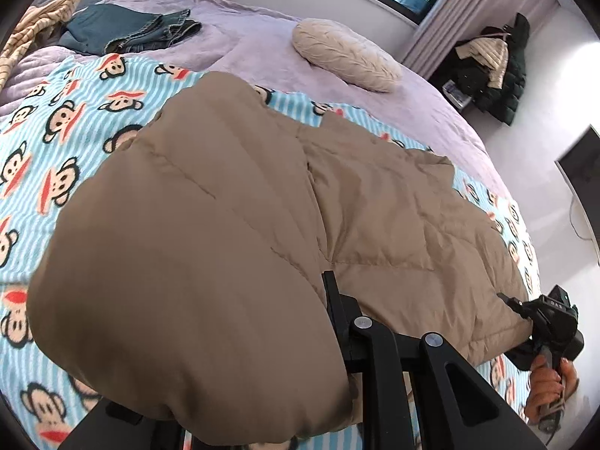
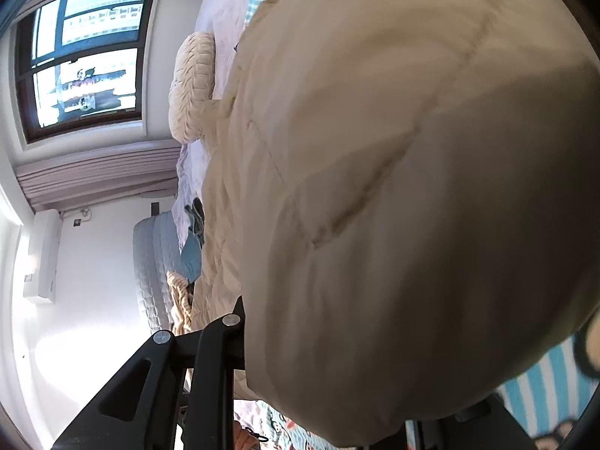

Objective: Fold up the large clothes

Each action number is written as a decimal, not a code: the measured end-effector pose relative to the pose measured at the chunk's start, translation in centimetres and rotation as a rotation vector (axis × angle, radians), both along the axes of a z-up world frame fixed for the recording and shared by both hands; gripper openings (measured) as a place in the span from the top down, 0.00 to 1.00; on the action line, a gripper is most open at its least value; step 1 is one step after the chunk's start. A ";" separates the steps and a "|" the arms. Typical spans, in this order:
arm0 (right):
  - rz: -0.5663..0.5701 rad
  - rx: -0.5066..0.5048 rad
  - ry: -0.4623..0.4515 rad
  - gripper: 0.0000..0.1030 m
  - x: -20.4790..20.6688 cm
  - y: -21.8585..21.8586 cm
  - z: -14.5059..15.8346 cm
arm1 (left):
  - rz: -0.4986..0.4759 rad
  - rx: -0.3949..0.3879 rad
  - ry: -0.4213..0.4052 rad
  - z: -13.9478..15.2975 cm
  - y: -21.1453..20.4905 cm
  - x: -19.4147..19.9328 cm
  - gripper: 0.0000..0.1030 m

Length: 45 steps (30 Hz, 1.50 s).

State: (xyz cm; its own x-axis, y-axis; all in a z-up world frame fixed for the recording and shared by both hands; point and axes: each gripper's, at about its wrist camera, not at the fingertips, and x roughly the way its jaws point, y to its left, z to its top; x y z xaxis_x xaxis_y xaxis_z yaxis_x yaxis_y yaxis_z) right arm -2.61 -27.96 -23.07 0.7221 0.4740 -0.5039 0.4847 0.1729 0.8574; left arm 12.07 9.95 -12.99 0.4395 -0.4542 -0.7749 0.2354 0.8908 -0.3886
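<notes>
- While the tan padded coat (image 1: 232, 232) is spread over the monkey-print blanket (image 1: 56, 120) on the bed (image 1: 262, 45), a thick bulge of it is pinched in the jaws of the left gripper (image 1: 300, 337).
- Only one finger of this gripper is seen, beside the bulge; the other is hidden under the fabric.
- Well to the right of these jaws, the right gripper (image 1: 525, 318) is held by a hand (image 1: 551, 378) at the coat's edge.
- In the right wrist view, the right gripper's jaws are closed on another fold of the coat, which fills most of the picture.
- Beyond the jaws, past the coat, a cream pillow (image 1: 345, 54) and folded jeans (image 1: 142, 32) are lying on the bed.
</notes>
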 end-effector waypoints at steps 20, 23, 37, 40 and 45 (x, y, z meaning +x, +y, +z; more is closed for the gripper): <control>0.002 -0.002 0.142 0.76 -11.3 6.3 2.3 | -0.054 -0.014 0.259 -2.7 7.1 -13.9 0.79; -0.004 0.031 0.174 0.73 -11.7 6.2 0.6 | -0.011 0.003 0.297 -4.3 7.6 -15.5 0.79; 0.145 -0.032 0.332 0.53 -9.7 5.7 3.4 | 0.151 0.153 0.314 -3.9 8.8 -17.9 0.54; 0.194 -0.126 0.361 0.53 -8.7 5.8 5.5 | 0.163 0.218 0.287 -2.2 9.4 -18.7 0.54; 0.198 -0.324 0.353 0.78 -9.5 5.3 9.5 | 0.230 0.266 0.222 0.7 11.4 -20.0 0.54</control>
State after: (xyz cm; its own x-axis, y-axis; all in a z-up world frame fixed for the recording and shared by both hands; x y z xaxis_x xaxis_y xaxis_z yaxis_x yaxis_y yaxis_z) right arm -12.13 -22.61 -13.55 0.3945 0.3634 -0.8440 0.6658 0.5200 0.5351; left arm -7.98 21.31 -12.25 0.3147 -0.1346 -0.9396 -0.0449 0.9867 -0.1564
